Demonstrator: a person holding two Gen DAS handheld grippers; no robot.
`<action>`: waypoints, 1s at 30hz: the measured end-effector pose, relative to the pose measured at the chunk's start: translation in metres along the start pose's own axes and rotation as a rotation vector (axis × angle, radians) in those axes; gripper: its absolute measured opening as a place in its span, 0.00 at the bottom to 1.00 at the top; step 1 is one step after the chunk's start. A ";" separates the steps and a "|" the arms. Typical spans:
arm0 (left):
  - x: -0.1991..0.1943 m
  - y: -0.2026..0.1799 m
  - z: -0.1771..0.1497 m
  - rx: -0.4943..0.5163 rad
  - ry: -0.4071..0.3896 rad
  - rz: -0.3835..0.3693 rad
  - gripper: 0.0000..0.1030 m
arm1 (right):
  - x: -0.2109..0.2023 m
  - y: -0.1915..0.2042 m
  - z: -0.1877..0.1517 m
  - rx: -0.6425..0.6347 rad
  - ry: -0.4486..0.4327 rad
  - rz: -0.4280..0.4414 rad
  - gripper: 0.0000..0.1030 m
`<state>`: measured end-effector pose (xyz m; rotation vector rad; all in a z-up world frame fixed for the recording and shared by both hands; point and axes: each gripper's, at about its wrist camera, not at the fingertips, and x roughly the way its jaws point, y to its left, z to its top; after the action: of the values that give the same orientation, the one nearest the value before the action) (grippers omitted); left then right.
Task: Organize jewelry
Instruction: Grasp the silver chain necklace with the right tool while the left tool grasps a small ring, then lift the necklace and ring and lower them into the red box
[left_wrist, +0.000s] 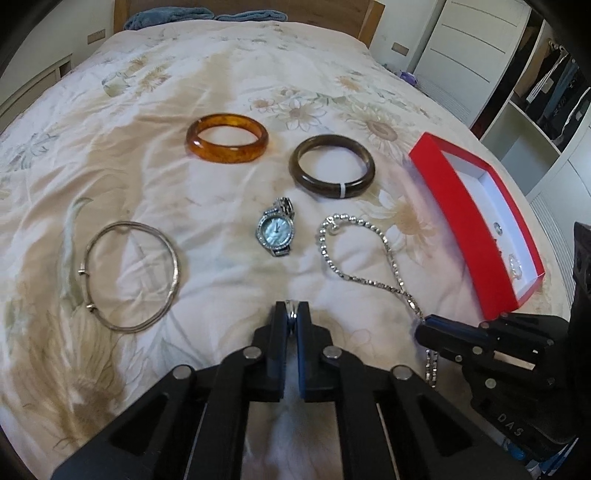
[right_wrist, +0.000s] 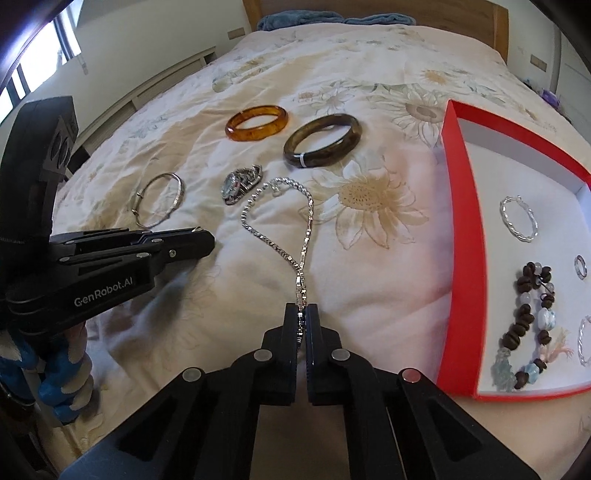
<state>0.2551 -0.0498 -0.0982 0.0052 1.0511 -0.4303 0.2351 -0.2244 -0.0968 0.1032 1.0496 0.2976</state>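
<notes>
On the floral bedspread my left gripper (left_wrist: 292, 308) is shut on a small silver ring (left_wrist: 293, 312), tips down at the cloth. My right gripper (right_wrist: 301, 308) is shut on the near end of a silver chain (right_wrist: 309, 218), which loops away across the bed. Each gripper shows in the other's view: the left gripper (right_wrist: 210, 242) and the right gripper (left_wrist: 421, 325). Beyond lie a watch (left_wrist: 277, 230), an amber bangle (left_wrist: 225, 153), a dark bangle (left_wrist: 332, 186) and a thin silver bangle (left_wrist: 177, 264). The red box (right_wrist: 461, 258) on the right holds a bead bracelet (right_wrist: 528, 325), a twisted hoop (right_wrist: 519, 218) and a small ring (right_wrist: 580, 266).
A wooden headboard (left_wrist: 369, 18) with blue cloth (left_wrist: 166, 18) lies at the far end of the bed. A white wardrobe (left_wrist: 469, 48) and open shelves with clothes (left_wrist: 554, 96) stand to the right. A blue-and-white gloved hand (right_wrist: 62, 376) holds the left gripper.
</notes>
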 end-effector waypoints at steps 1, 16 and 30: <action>-0.004 0.000 0.000 -0.001 -0.005 0.002 0.04 | -0.005 0.001 0.000 0.002 -0.006 0.004 0.03; -0.117 -0.020 -0.021 0.003 -0.139 0.016 0.04 | -0.127 0.036 -0.011 -0.018 -0.173 -0.010 0.02; -0.188 -0.080 -0.055 0.059 -0.208 -0.043 0.04 | -0.238 0.040 -0.060 -0.011 -0.335 -0.052 0.02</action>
<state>0.1019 -0.0479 0.0477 -0.0099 0.8351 -0.4898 0.0660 -0.2584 0.0819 0.1108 0.7174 0.2294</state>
